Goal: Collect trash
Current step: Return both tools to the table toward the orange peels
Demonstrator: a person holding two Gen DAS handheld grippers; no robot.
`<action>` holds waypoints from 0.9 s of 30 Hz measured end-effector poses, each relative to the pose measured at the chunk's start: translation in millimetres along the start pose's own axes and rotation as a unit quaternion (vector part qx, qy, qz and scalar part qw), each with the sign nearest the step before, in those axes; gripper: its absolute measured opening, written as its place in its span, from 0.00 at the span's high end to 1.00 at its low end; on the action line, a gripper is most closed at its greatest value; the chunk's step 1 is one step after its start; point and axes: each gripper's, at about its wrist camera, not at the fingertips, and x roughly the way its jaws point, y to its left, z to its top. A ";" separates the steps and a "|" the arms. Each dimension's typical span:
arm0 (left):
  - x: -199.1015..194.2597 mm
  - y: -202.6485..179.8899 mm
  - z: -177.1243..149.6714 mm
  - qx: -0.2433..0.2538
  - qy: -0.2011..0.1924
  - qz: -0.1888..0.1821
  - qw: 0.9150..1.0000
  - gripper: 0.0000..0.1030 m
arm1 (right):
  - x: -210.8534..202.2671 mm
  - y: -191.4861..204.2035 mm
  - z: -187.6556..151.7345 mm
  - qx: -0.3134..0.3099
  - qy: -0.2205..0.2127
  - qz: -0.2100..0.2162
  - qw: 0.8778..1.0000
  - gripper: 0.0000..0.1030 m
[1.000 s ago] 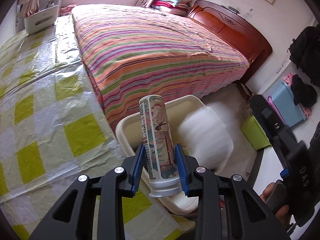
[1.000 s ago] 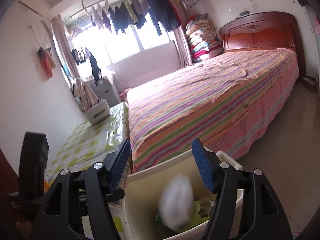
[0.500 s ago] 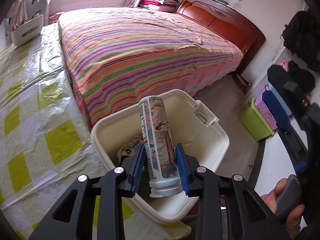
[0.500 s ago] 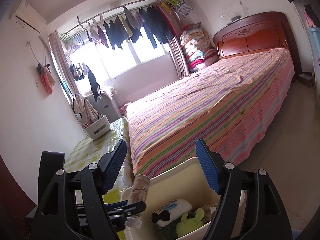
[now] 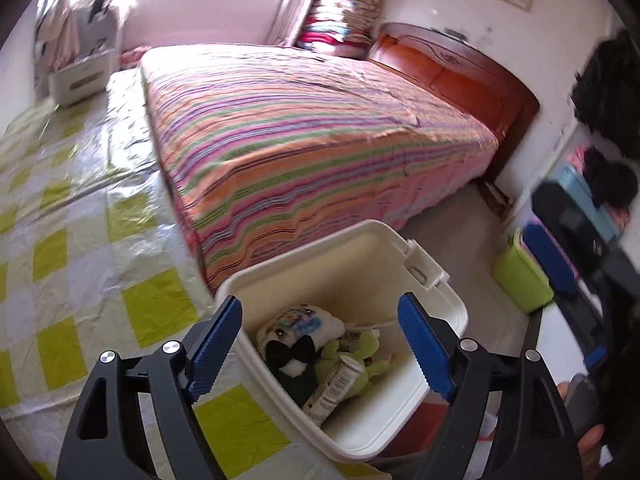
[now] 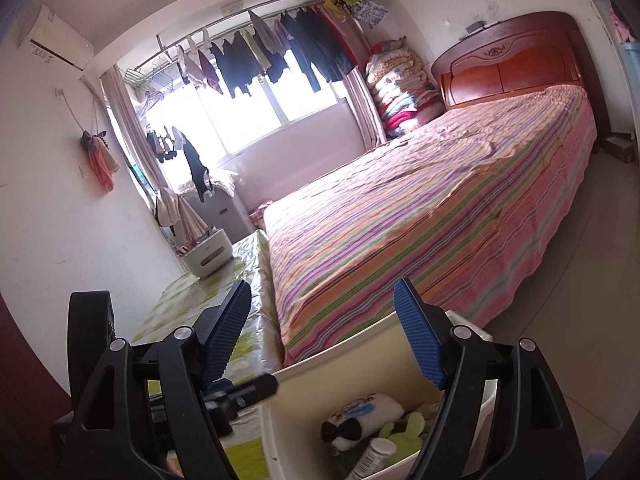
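Trash in one white bin point(image 5: 424, 376): one tube point(image 5: 334, 382), two plush toys. Left gripper point(image 5: 320, 350) jaws, just opened, and right gripper point(image 6: 322, 330) jaws stand apart, empty.

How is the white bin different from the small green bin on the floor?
The white bin is larger and stands beside the checked table; the green bin is smaller and sits farther off, by the wall. The white bin holds a tube and soft toys; what the green bin holds cannot be seen. Both are plastic and open-topped.
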 end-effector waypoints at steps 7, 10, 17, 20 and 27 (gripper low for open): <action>-16.5 47.4 3.2 -0.069 -0.020 0.018 0.997 0.24 | 11.9 10.9 -5.8 -0.005 0.019 0.017 1.000 0.27; -28.6 65.0 5.1 -0.088 -0.036 0.033 0.995 0.24 | 15.8 17.3 -7.4 -0.008 0.027 0.028 0.999 0.27; -66.3 99.2 3.3 -0.101 -0.076 0.078 0.989 0.24 | 24.2 44.0 -16.0 -0.023 0.044 0.055 0.997 0.26; -82.2 112.5 0.8 -0.101 -0.091 0.102 0.986 0.24 | 28.6 58.9 -21.3 -0.030 0.052 0.068 0.996 0.26; -126.2 152.4 -12.0 -0.115 -0.120 0.154 0.974 0.24 | 35.1 95.0 -35.4 -0.049 0.066 0.100 0.992 0.25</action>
